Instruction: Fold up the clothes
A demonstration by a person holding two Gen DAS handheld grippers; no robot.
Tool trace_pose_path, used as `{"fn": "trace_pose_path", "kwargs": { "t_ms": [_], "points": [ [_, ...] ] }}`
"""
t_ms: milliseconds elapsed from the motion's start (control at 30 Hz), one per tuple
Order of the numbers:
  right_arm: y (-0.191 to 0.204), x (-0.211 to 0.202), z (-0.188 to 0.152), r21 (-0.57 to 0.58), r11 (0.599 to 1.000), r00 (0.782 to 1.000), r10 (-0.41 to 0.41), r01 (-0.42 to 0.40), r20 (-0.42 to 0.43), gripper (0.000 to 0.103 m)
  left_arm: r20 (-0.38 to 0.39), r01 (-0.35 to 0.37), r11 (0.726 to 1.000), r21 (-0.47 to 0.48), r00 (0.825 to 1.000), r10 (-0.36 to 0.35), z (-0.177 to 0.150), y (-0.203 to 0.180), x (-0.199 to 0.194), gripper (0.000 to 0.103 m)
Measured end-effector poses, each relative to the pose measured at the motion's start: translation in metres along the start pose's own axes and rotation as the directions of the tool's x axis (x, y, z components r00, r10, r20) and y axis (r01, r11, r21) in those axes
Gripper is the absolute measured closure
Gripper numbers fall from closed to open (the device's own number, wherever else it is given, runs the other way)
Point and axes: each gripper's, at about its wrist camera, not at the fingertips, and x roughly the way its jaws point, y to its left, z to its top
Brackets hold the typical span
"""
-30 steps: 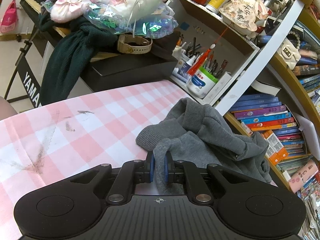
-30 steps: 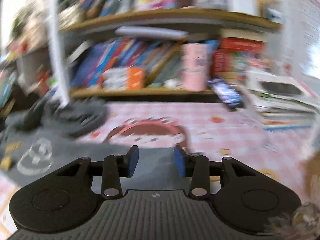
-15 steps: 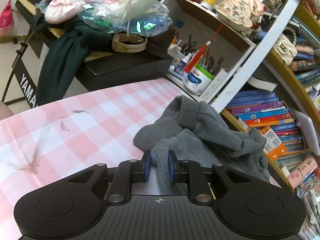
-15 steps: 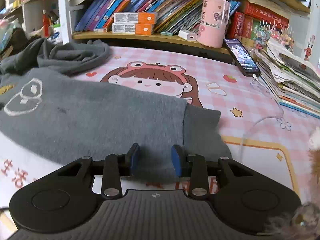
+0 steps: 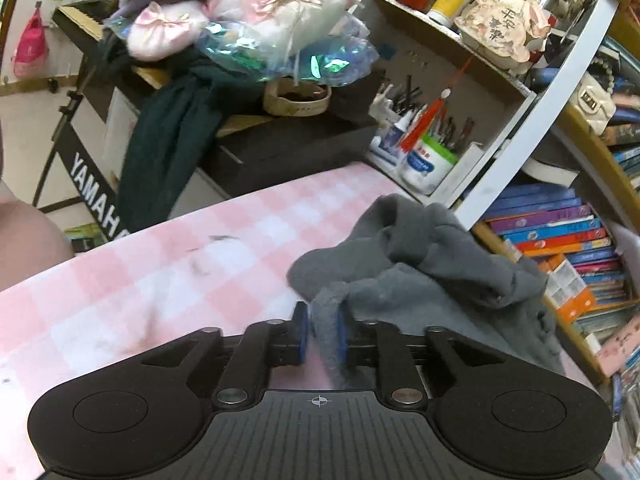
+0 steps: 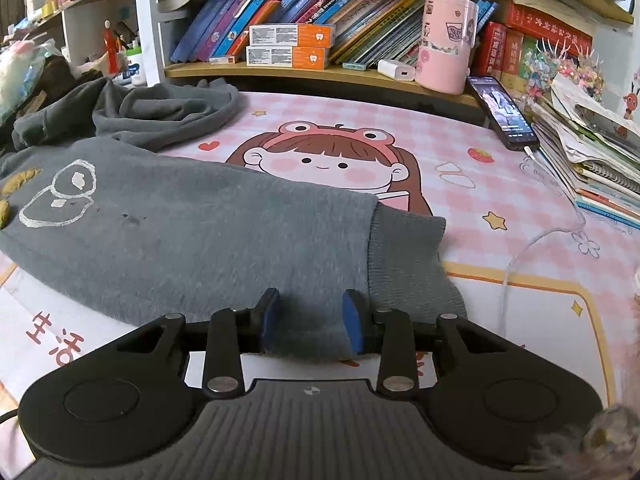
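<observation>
Left wrist view
- Left claw: clenched on a ridge of grey fabric that stands up between its blue pads.
- Grey sweatshirt: bunched in a heap on the pink checked desk cover, against the foot of the white shelf upright.
- Reason for hold: pinching the ridge probably gives a handle for drawing the crumpled part out flat, or over the body; which of these, the view does not settle.
- Hidden: which part of the garment is pinched (sleeve, hood or hem) cannot be told; the fabric behind the claw body is covered, and the desk surface is motion-blurred.

Right wrist view
- Right claw: released, pads spread, low over the near edge of the sweatshirt's body beside the ribbed hem band.
- Sweatshirt: body lies fairly flat on the cartoon desk mat, printed motif up; loose folds pile at the far left by the bookshelf.
- Reason for placement: straddling the hem edge suits a grip there, by my judgement.
- Stage: garment is part spread, part heaped; not a finished fold.
- Hidden: whether the pads touch cloth is unclear; the near hem runs under the claw body; the left sleeve end is cut off.
</observation>
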Motion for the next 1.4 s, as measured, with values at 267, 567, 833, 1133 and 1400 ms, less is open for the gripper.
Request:
{"fn": "trace_pose_path", "kwargs": {
  "t_ms": [267,567,833,1133,1400],
  "points": [
    [-0.002,0.0,0.004,0.002,1.0,1.0,0.024,-0.024,0.006,0.069,0.049,-0.067,0.996,0.056,0.997,0.064,0.015,0.004,-0.029,0.054],
    [0.012,-0.011,0.043,-0.057,0.992,0.987,0.115,-0.11,0.112,0.061,-0.15,0.201,0.96,0.193,0.973,-0.174,-0.003,-0.067,0.021,0.052],
    [0.021,0.045,0.109,-0.072,0.985,0.984,0.163,-0.158,0.073,0.058,-0.308,0.317,0.911,0.265,0.923,-0.231,-0.039,-0.113,0.074,0.048],
    [0.042,0.132,0.199,-0.035,0.976,0.976,0.217,-0.217,0.002,0.032,-0.33,0.245,0.943,0.224,0.93,-0.164,-0.05,-0.095,0.096,0.043],
    [0.079,0.21,0.253,-0.012,0.979,0.978,0.205,-0.205,-0.04,0.026,-0.318,0.244,0.906,0.346,0.939,-0.132,-0.059,-0.111,0.092,0.025]
  ]
}}
